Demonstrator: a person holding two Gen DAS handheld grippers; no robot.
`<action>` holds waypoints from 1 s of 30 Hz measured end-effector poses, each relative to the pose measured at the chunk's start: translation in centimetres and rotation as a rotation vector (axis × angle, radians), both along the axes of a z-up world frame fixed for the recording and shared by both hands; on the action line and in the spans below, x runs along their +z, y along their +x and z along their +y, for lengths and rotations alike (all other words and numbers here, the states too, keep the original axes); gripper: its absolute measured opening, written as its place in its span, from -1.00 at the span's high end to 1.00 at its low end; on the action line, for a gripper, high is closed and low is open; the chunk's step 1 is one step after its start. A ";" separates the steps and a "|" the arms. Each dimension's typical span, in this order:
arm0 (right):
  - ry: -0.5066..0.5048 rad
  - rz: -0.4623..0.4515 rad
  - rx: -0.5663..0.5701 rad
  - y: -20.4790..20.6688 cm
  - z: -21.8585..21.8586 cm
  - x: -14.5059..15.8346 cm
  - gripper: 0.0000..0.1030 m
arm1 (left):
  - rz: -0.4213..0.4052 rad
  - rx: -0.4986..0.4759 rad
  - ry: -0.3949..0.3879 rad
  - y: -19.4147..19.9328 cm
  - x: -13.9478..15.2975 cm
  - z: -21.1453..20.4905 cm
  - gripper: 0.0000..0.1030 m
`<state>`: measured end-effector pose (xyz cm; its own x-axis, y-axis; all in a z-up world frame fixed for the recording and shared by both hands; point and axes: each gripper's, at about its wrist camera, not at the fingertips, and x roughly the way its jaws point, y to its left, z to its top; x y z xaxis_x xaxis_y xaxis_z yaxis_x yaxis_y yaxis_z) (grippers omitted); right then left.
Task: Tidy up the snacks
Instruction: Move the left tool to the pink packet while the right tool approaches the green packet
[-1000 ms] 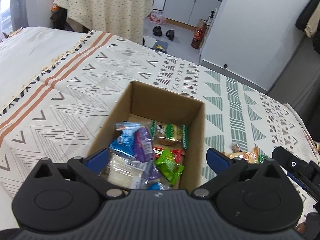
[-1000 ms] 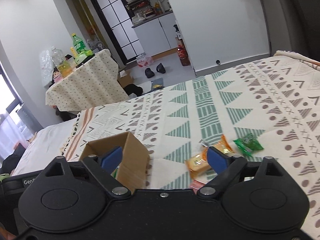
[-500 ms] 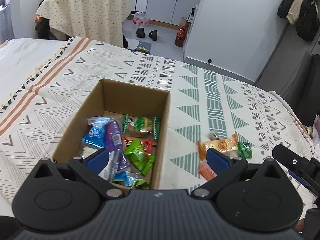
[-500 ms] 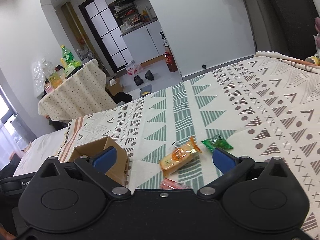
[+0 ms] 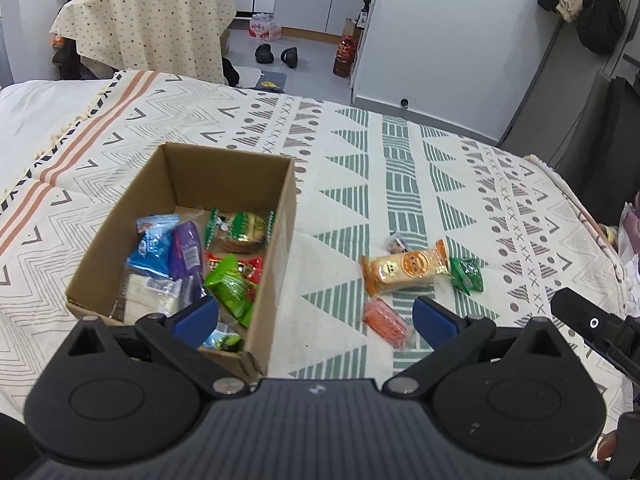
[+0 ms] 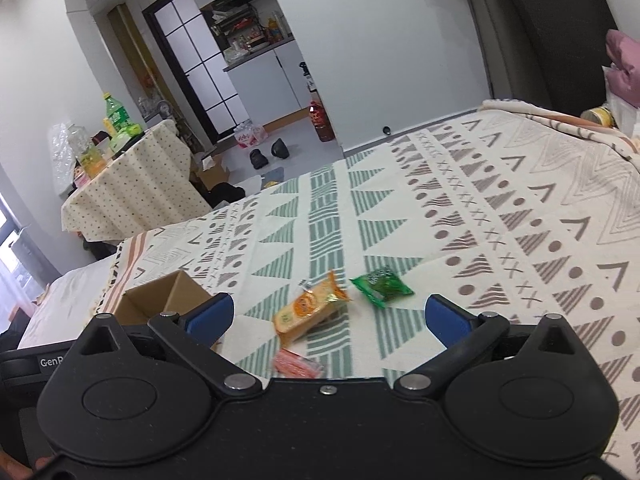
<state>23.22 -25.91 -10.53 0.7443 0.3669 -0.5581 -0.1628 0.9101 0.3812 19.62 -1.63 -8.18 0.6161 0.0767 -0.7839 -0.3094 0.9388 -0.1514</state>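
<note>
An open cardboard box [image 5: 286, 216] [image 6: 148, 300] on the patterned bedspread holds several wrapped snacks, blue, purple, green and red. Right of it lie an orange cake packet [image 5: 404, 268] [image 6: 308, 306], a small green packet [image 5: 467, 274] [image 6: 382, 285], a pink-orange packet [image 5: 386, 320] [image 6: 296, 364] and a small dark wrapper [image 5: 396, 244]. My left gripper [image 5: 316, 316] hovers open over the box's near right corner, holding nothing. Spread wide over the loose packets, my right gripper [image 6: 326, 316] is open and holds nothing; its body shows at the left view's right edge.
The bedspread [image 5: 400, 160] reaches a far edge above the grey floor. A cloth-covered table [image 5: 152, 20] with bottles stands beyond the bed at left, shoes [image 5: 276, 54] on the floor. Dark headboard [image 6: 560, 32] and pink bedding [image 6: 622, 64] lie at right.
Both views have shifted right and back: the box slid left in each, and the loose packets came further into view between the fingers. Both grippers stayed open.
</note>
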 end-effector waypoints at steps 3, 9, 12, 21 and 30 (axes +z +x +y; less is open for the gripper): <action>0.002 0.008 -0.014 0.1 -1.0 -0.2 -1.00 | 0.006 -0.009 0.005 0.3 -0.3 -0.7 -0.99; 0.009 0.026 -0.027 0.5 -2.8 -1.3 -1.00 | 0.009 -0.023 0.009 1.0 -0.9 -1.8 -0.96; 0.055 0.042 -0.026 1.0 -3.7 -2.0 -1.00 | 0.011 -0.038 0.006 1.5 -1.3 -2.5 -0.95; 0.075 0.053 -0.024 2.0 -4.5 -3.6 -0.98 | 0.028 -0.051 -0.015 3.1 -3.2 -3.9 -0.74; 0.091 0.074 0.007 3.8 -4.5 -5.2 -0.80 | 0.071 -0.029 -0.059 5.1 -5.7 -4.3 -0.28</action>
